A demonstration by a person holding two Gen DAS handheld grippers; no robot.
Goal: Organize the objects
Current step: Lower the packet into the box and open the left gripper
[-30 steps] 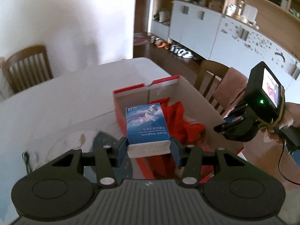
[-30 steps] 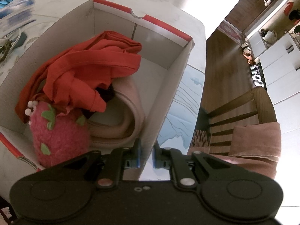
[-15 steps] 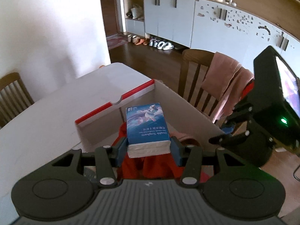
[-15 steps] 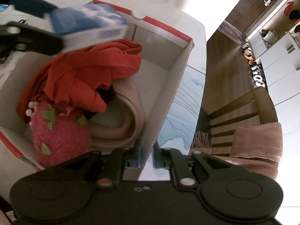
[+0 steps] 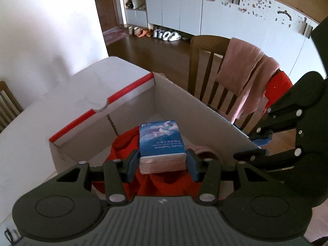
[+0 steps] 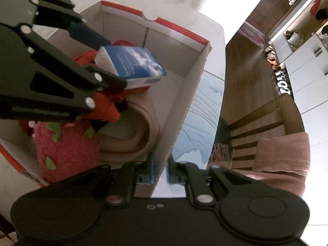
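Observation:
My left gripper (image 5: 163, 165) is shut on a blue tissue pack (image 5: 161, 143), held over the inside of the red-edged cardboard box (image 5: 127, 100). From the right wrist view the tissue pack (image 6: 133, 65) hangs above the red cloth (image 6: 106, 106), gripped by the left gripper (image 6: 102, 65). My right gripper (image 6: 161, 171) is shut on the box's near wall (image 6: 178, 110). Inside the box lie a red cloth (image 5: 127, 145), a rolled beige cloth (image 6: 141, 131) and a pink strawberry plush (image 6: 65, 149).
The box sits on a white table (image 5: 61, 102) over a light blue mat (image 6: 203, 112). A wooden chair (image 5: 207, 69) draped with a pink towel (image 5: 246, 71) stands just past the table edge. Cabinets and shoes line the far wall.
My left gripper carried the tissue pack sideways and down, from beside the box to over its inside, entering the right wrist view. The right gripper stayed on the box wall.

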